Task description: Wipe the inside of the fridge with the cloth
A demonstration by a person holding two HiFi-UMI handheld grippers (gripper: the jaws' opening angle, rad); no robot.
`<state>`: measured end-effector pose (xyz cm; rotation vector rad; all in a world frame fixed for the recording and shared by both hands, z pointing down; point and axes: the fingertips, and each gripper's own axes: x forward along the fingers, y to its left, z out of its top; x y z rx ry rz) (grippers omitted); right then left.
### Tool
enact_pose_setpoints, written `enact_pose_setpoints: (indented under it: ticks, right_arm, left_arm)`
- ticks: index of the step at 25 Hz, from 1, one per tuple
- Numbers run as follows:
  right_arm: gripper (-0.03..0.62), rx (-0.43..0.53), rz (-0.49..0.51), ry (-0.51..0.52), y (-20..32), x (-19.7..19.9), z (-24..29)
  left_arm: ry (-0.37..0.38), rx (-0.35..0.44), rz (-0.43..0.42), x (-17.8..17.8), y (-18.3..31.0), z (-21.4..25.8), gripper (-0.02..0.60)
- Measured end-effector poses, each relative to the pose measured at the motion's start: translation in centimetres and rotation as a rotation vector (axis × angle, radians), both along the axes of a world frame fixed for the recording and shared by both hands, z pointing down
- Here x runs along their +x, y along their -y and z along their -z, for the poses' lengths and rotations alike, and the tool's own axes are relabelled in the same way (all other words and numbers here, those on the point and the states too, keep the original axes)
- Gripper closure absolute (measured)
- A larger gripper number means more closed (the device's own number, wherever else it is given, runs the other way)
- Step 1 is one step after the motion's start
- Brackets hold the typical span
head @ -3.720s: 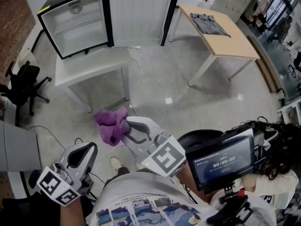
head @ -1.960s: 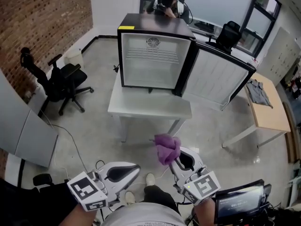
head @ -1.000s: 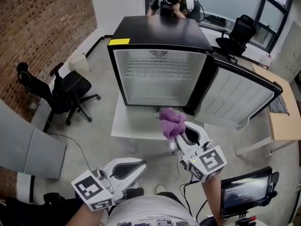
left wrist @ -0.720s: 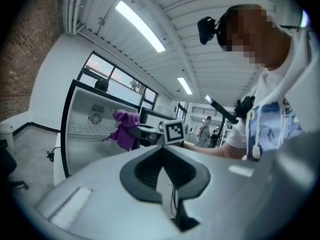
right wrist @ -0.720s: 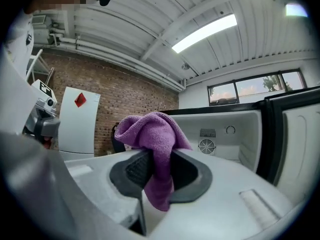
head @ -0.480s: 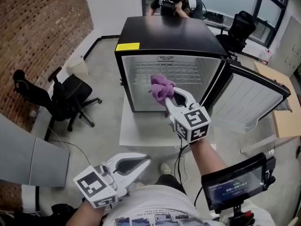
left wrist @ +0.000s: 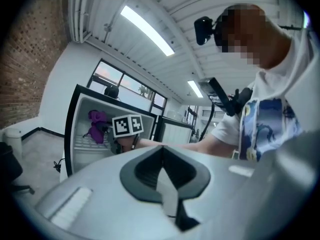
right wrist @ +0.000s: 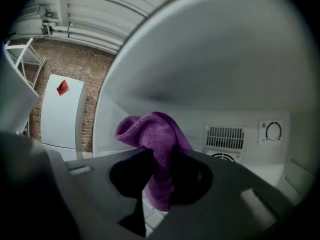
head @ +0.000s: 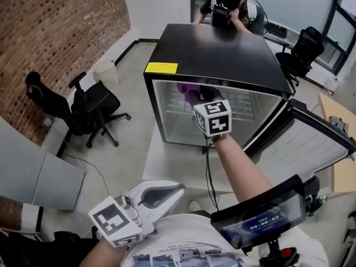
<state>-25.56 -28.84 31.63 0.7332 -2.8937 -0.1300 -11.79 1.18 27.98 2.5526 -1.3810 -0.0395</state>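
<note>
The right tool (head: 197, 98) reaches in through the open front of the black fridge (head: 222, 60), which stands on a white tabletop (head: 167, 168) with its door (head: 311, 146) swung out to the right. Its jaws are clamped narrowly on a purple cloth (right wrist: 152, 139); the cloth bunches up above them and hangs down between them. From the head view the cloth (head: 187, 89) sits inside the fridge, near the top left of the opening and above the wire shelf (head: 239, 102). The right gripper view shows the white back wall behind the cloth, with a vent grille (right wrist: 225, 137) and a round dial (right wrist: 273, 131) off to the right; whether the cloth touches any wall cannot be told. The left tool (head: 173, 190) is held low near the person's body, well apart from the fridge, its jaws pressed together on nothing (left wrist: 162, 156). An office chair (head: 83, 104) stands on the floor to the left.
</note>
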Motion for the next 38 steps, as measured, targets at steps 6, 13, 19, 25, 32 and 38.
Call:
enact_pose_setpoints:
  ticks: [6,13,19,25,32,38]
  right_arm:
    - [0.516,-0.035,0.003,-0.037,3.5,-4.0,-1.4]
    - [0.516,-0.107,0.04,-0.044,4.2,-6.9,-3.0]
    - [0.516,-0.131,0.09,-0.052,2.6,-7.4,-3.4]
    - [0.516,-0.13,0.123,-0.048,0.2,-7.0,-3.1]
    - [0.516,-0.122,0.128,-0.045,-2.9,-5.6,-2.9]
    - [0.516,-0.124,0.123,-0.047,-6.0,-4.2,-3.5]
  left_arm:
    - [-0.003,-0.002,0.082,-1.7,1.1,0.1,0.574]
    - [0.003,-0.018,0.12,-2.7,1.2,-0.3,0.574]
    - [-0.001,-0.022,0.123,-3.4,0.6,-0.3,0.574]
    - [-0.004,-0.021,0.089,-3.8,-0.4,-0.3,0.574]
    - [-0.014,-0.013,0.038,-3.9,-1.9,-0.4,0.574]
    - [-0.028,-0.006,-0.003,-4.1,-3.5,-0.6,0.574]
